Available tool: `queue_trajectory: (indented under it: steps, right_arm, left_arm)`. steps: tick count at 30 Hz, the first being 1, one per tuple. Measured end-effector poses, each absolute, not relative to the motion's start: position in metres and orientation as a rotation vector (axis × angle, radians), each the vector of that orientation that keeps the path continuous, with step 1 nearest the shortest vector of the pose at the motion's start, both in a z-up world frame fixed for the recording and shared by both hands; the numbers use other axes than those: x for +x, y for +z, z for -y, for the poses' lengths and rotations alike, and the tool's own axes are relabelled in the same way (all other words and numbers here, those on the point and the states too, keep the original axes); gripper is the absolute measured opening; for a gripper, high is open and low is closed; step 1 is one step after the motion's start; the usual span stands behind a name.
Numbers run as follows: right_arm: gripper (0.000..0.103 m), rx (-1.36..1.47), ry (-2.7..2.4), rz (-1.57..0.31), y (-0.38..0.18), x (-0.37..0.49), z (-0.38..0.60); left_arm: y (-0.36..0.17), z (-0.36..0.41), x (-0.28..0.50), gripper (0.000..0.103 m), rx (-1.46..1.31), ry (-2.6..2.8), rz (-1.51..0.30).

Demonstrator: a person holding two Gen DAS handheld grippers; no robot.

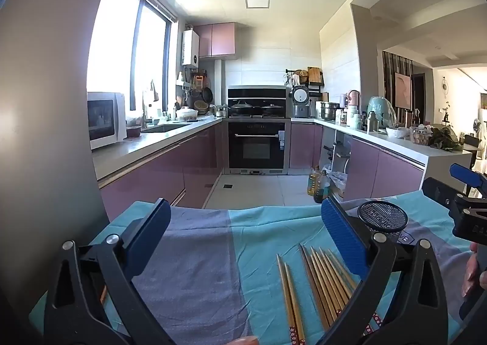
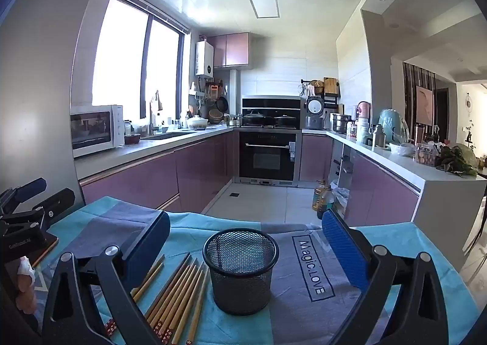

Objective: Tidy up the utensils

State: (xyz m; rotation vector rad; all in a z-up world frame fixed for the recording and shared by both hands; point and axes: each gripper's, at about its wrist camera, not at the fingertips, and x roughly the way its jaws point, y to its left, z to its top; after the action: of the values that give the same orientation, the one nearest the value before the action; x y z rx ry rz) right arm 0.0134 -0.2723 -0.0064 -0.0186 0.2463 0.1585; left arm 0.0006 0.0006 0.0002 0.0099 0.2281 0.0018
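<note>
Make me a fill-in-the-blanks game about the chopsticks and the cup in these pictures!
1. The black wire-mesh cup stands upright and holds ____ chopsticks.
2. The golden wooden chopsticks lie flat on the ____ cloth.
3. The left gripper and right gripper both have their jaws ____.
4. The cloth's printed words read Magic.____.

Missing words: no; blue; open; LOVE

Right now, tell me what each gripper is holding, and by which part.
Nothing is held. The left gripper and right gripper both stand wide open; the wooden chopsticks lie loose on the cloth beside the black mesh cup.
</note>
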Motion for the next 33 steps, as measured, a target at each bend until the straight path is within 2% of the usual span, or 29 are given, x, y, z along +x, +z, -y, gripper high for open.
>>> queue_trajectory:
  steps: [12,33]
  right_arm:
    - [0.097,-0.01,0.157,-0.21,-0.002,0.008,0.278]
    - [0.097,0.0,0.144,-0.199,-0.006,0.004,0.276]
  left_arm:
    - [0.015,0.004,-0.006,0.097,0.02,-0.008,-0.195]
    - [0.006,0.004,-0.013,0.097,0.018,-0.02,-0.18]
